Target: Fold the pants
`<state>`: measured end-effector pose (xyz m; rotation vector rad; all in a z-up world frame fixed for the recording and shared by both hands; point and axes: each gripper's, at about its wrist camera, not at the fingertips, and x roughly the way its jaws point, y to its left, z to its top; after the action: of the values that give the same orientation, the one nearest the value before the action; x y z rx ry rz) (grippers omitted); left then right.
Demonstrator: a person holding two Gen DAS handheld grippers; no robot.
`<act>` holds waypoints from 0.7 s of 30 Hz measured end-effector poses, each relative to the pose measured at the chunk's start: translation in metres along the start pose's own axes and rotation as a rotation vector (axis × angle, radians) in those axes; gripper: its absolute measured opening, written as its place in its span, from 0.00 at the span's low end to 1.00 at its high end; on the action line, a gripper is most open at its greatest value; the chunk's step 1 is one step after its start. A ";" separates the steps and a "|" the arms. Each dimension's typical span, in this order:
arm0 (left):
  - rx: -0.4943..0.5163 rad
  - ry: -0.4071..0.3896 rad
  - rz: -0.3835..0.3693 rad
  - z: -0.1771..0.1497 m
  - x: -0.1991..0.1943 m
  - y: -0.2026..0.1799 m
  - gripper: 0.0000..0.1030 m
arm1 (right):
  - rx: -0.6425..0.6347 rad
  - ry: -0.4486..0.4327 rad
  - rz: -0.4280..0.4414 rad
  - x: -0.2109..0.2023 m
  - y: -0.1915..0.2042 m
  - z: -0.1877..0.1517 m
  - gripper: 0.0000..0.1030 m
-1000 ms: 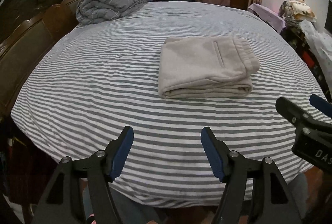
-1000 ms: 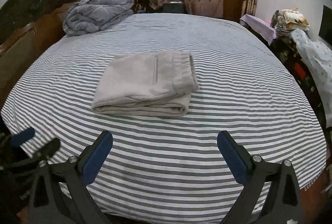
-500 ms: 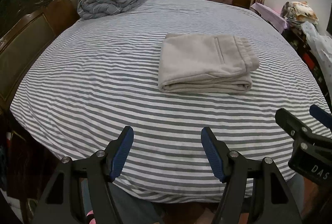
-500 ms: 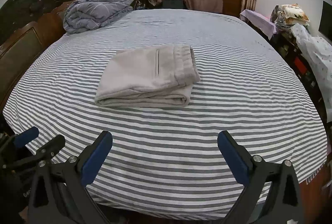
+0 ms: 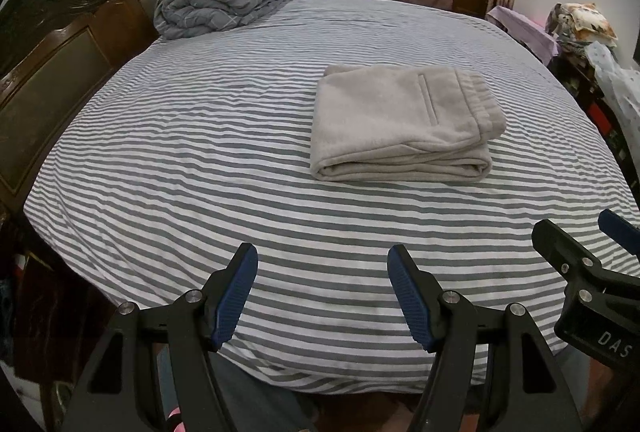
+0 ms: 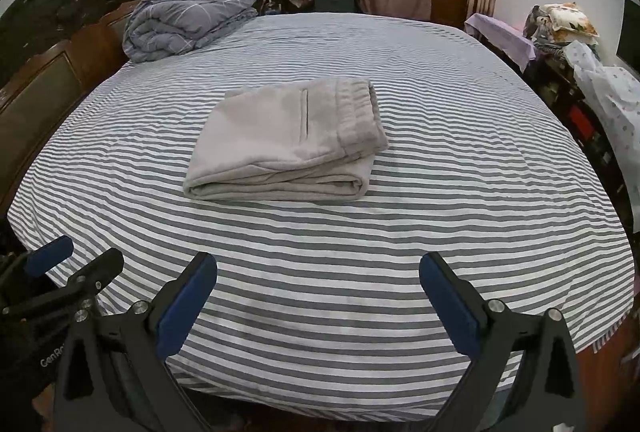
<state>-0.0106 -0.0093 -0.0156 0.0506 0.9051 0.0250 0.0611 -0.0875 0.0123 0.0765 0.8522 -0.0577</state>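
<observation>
Light grey pants [image 5: 400,124] lie folded into a compact rectangle on the striped bed, waistband at the right, fold edge facing me; they also show in the right wrist view [image 6: 292,144]. My left gripper [image 5: 322,264] is open and empty, held near the bed's front edge, well short of the pants. My right gripper [image 6: 318,272] is open and empty, also back by the front edge. The right gripper shows at the right of the left wrist view [image 5: 580,244]. The left gripper shows at the left of the right wrist view [image 6: 76,260].
A grey-and-white striped sheet [image 5: 200,152] covers the bed. A folded grey-blue duvet [image 5: 224,0] lies at the far left by the dark wooden headboard [image 5: 60,44]. Cluttered furniture with bedding [image 6: 580,72] stands along the right side. Curtains and a door are at the back.
Both grippers have drawn back and risen slightly from the bed, so the pants look a little farther away. The pants have not moved. Both grippers stay open.
</observation>
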 end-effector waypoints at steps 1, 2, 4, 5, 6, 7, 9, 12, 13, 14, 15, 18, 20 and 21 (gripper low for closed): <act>0.001 0.001 0.000 0.000 0.000 0.000 0.66 | -0.001 -0.002 0.000 0.000 0.001 0.000 0.97; 0.000 0.000 0.001 0.000 0.000 0.000 0.66 | -0.002 -0.003 -0.001 0.000 0.001 0.000 0.97; 0.002 -0.005 0.007 0.000 -0.001 0.000 0.66 | -0.004 -0.004 0.001 0.000 0.000 0.000 0.97; 0.002 -0.005 0.006 0.000 -0.001 0.000 0.66 | -0.004 -0.004 0.000 -0.001 0.000 0.000 0.97; 0.002 -0.005 0.005 0.000 -0.002 0.000 0.66 | -0.003 -0.005 0.000 -0.001 -0.001 0.000 0.97; 0.002 -0.004 0.008 0.000 -0.002 0.000 0.66 | -0.004 -0.003 0.003 0.000 -0.001 0.000 0.97; 0.002 -0.006 0.011 0.000 -0.002 0.000 0.66 | -0.003 -0.003 0.001 -0.001 -0.001 0.000 0.97; -0.002 -0.007 0.015 0.000 -0.003 0.001 0.66 | -0.002 -0.005 0.002 0.000 -0.001 0.000 0.97; -0.003 -0.004 0.014 0.001 -0.002 0.001 0.66 | -0.002 -0.004 0.000 0.000 -0.002 0.000 0.97; -0.001 -0.003 0.015 0.001 -0.002 0.000 0.66 | -0.001 -0.002 0.001 0.000 -0.002 0.000 0.97; 0.000 -0.003 0.018 0.001 -0.002 0.000 0.66 | 0.001 0.000 0.002 0.001 -0.002 0.000 0.97; 0.006 -0.004 0.024 0.000 -0.002 -0.002 0.66 | 0.008 0.005 0.005 0.001 0.000 -0.001 0.97; 0.006 -0.003 0.026 0.000 -0.002 -0.002 0.66 | 0.010 0.005 0.005 0.002 0.001 -0.001 0.97; 0.007 -0.002 0.028 0.000 -0.002 -0.003 0.66 | 0.010 0.007 0.005 0.002 0.001 -0.001 0.97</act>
<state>-0.0116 -0.0122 -0.0146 0.0693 0.9020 0.0480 0.0619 -0.0868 0.0103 0.0884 0.8586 -0.0567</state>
